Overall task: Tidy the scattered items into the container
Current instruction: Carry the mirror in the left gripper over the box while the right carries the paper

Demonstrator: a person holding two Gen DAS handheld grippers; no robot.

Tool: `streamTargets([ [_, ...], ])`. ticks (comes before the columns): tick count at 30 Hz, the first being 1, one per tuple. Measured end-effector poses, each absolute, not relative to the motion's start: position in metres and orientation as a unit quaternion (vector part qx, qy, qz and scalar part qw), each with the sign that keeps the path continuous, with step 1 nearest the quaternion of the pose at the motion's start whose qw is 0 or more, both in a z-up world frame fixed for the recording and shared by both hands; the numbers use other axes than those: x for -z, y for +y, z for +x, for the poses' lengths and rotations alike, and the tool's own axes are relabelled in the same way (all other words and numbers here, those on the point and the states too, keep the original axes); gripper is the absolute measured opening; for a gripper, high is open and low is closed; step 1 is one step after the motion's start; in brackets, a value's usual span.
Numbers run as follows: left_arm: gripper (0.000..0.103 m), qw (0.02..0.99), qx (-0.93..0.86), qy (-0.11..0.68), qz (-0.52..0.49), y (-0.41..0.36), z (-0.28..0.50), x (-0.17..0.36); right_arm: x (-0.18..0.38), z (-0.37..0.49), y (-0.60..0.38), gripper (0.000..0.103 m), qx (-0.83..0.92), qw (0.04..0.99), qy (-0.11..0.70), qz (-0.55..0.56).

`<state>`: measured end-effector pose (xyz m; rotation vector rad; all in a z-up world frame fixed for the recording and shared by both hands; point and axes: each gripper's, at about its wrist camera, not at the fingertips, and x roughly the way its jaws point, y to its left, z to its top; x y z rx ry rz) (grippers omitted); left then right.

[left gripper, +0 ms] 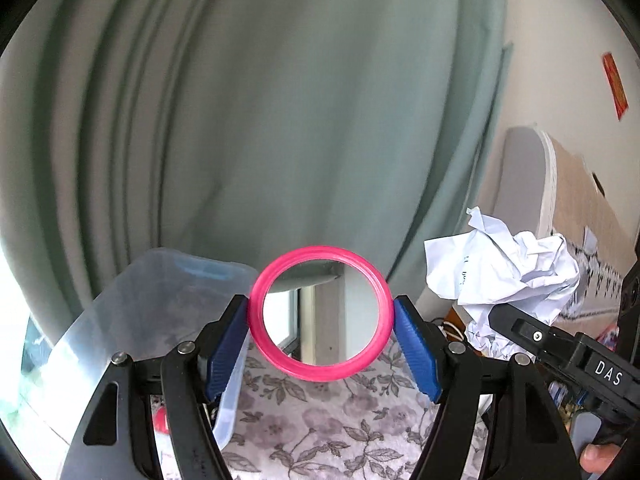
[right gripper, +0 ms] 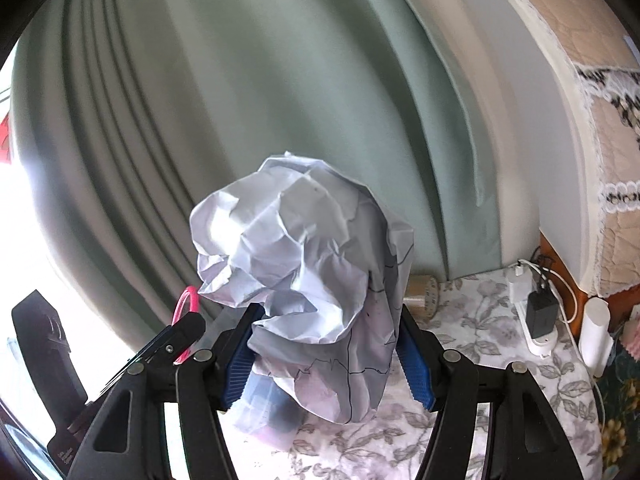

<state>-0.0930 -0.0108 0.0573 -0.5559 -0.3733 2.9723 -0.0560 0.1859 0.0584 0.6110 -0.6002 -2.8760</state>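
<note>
My left gripper (left gripper: 320,320) is shut on a round pink-rimmed mirror (left gripper: 320,312), its blue pads (left gripper: 230,344) pressing the rim on both sides, held up above the table. A clear plastic container (left gripper: 160,304) stands just below and left of it. My right gripper (right gripper: 324,344) is shut on a crumpled ball of white paper (right gripper: 304,256), lifted over the floral tablecloth (right gripper: 480,332). In the left wrist view the paper ball (left gripper: 504,268) and the right gripper's black body (left gripper: 568,352) show at the right. The pink mirror rim (right gripper: 186,300) shows edge-on at the left of the right wrist view.
Green curtains (left gripper: 260,100) hang behind the table. A power strip with a black charger (right gripper: 540,312) and white cables lies at the right, with a small clear jar (right gripper: 422,290) beside the paper. A padded headboard (right gripper: 580,120) stands at the far right.
</note>
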Motion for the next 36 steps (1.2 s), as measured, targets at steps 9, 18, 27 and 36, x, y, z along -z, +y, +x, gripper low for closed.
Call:
streamTargets([
  [9, 0.074, 0.004, -0.971, -0.168, -0.171, -0.054, -0.071, -0.052, -0.058, -0.067, 0.150, 0.067, 0.955, 0.101, -0.171, 0.219],
  [18, 0.074, -0.031, -0.963, -0.207, -0.170, -0.097, -0.065, -0.038, -0.049, -0.090, 0.114, 0.067, 0.950, 0.132, -0.144, 0.244],
  [27, 0.074, -0.047, -0.954, -0.232, -0.183, -0.128, -0.070, -0.019, -0.036, -0.113, 0.075, 0.067, 0.942, 0.156, -0.115, 0.273],
  [36, 0.074, -0.059, -0.945, -0.252, -0.202, -0.157, -0.080, 0.003, -0.009, -0.140, 0.044, 0.067, 0.930, 0.177, -0.095, 0.308],
])
